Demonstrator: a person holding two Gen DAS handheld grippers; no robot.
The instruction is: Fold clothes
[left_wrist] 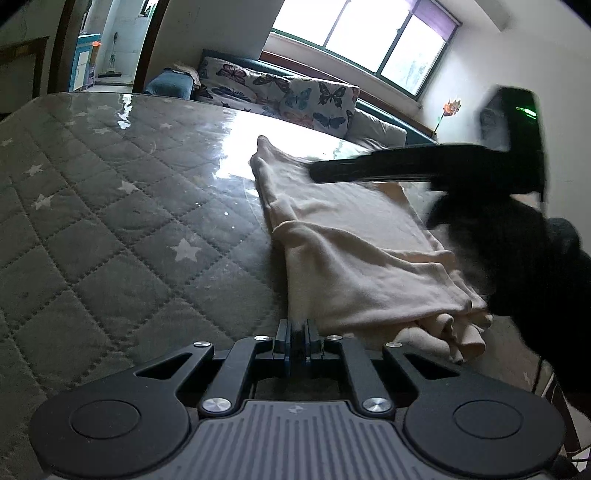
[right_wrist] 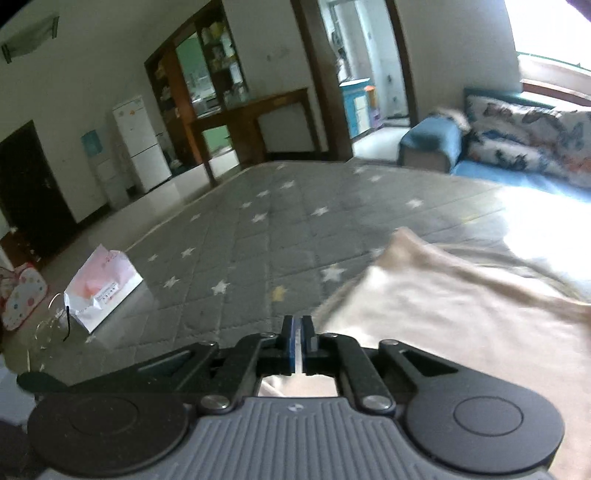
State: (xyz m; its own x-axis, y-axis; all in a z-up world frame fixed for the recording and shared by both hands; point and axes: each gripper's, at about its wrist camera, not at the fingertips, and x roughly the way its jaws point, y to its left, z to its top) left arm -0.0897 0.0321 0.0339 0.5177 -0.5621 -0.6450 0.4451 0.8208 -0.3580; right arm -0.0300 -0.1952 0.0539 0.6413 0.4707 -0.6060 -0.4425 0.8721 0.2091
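with both jaws closed and empty, left gripper (left_wrist: 295,334) waits at the cream garment (left_wrist: 354,258) hem – sweep right gripper (right_wrist: 299,345) flat over it, smoothing creases.

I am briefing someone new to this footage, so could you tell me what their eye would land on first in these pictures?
First the cream garment, lying partly folded on the grey star-quilted mattress under glossy clear plastic. Next the right tool, a blurred black bar stretched over the garment's far end in the left wrist view. Behind it, butterfly-print cushions line a sofa under the bright window.
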